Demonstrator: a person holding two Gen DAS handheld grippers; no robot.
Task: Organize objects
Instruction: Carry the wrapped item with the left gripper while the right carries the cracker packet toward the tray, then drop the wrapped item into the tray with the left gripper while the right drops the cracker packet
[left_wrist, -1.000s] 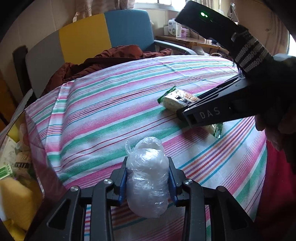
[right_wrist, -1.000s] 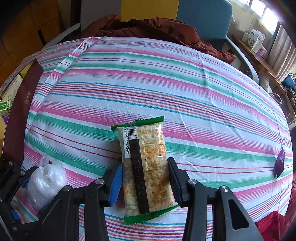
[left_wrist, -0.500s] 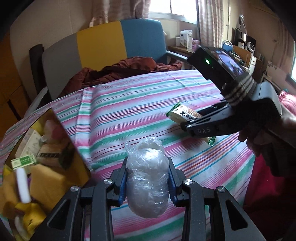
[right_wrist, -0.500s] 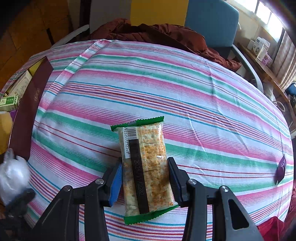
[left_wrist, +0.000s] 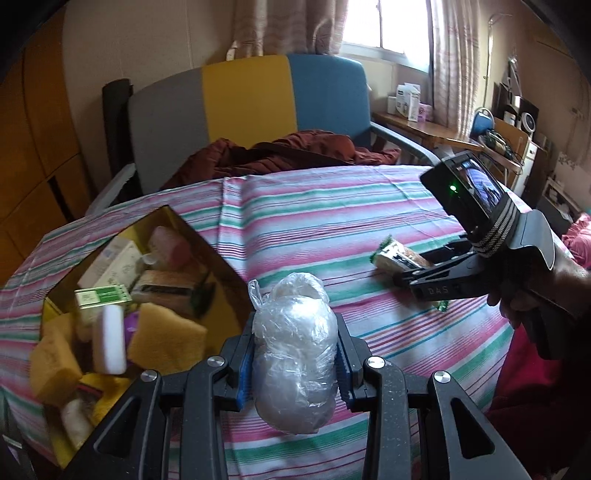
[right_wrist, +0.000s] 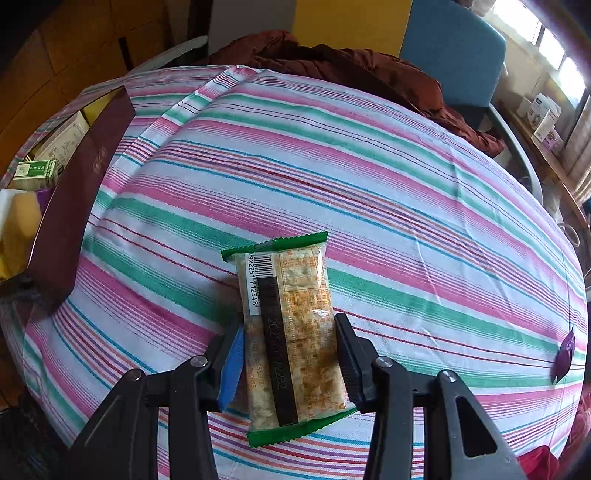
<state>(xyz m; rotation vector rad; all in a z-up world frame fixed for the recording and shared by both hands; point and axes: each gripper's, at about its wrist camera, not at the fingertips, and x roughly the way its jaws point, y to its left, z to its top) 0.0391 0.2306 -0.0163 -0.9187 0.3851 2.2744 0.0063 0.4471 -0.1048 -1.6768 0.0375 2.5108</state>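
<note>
the left gripper (left_wrist: 293, 360) has its jaws pinched on a clear plastic-wrapped bundle (left_wrist: 293, 354), which sits upright between the blue pads and rises above them; the bundle is held off the striped tablecloth (left_wrist: 332, 221), just to the right of an open box (left_wrist: 221, 258) with yellow inner walls. the box holds yellow sponges (left_wrist: 166, 339), a white block (left_wrist: 109, 339), a green-and-white carton (left_wrist: 103, 295) and other small packets, packed loosely. the right gripper (right_wrist: 288, 354) has its jaws closed against the long sides of a cracker packet (right_wrist: 288, 328) with green crimped ends and a barcode label — the packet lies lengthwise between the fingers, its far end projecting well past the fingertips. in the left wrist view the same packet (left_wrist: 400, 258) appears at or just above the cloth; whether it touches the cloth cannot be told. in the right wrist view the box shows a dark maroon outer wall (right_wrist: 81, 199) at the left edge of the table, well apart from the packet. a small purple scrap (right_wrist: 565, 350) lies on the cloth at far right. behind the table stands a chair (left_wrist: 258, 99) in grey, yellow and blue panels with a rust-brown garment (left_wrist: 280, 155) heaped on its seat — beyond it, a curtained window (left_wrist: 380, 26) and a cluttered side desk (left_wrist: 436, 129).
</note>
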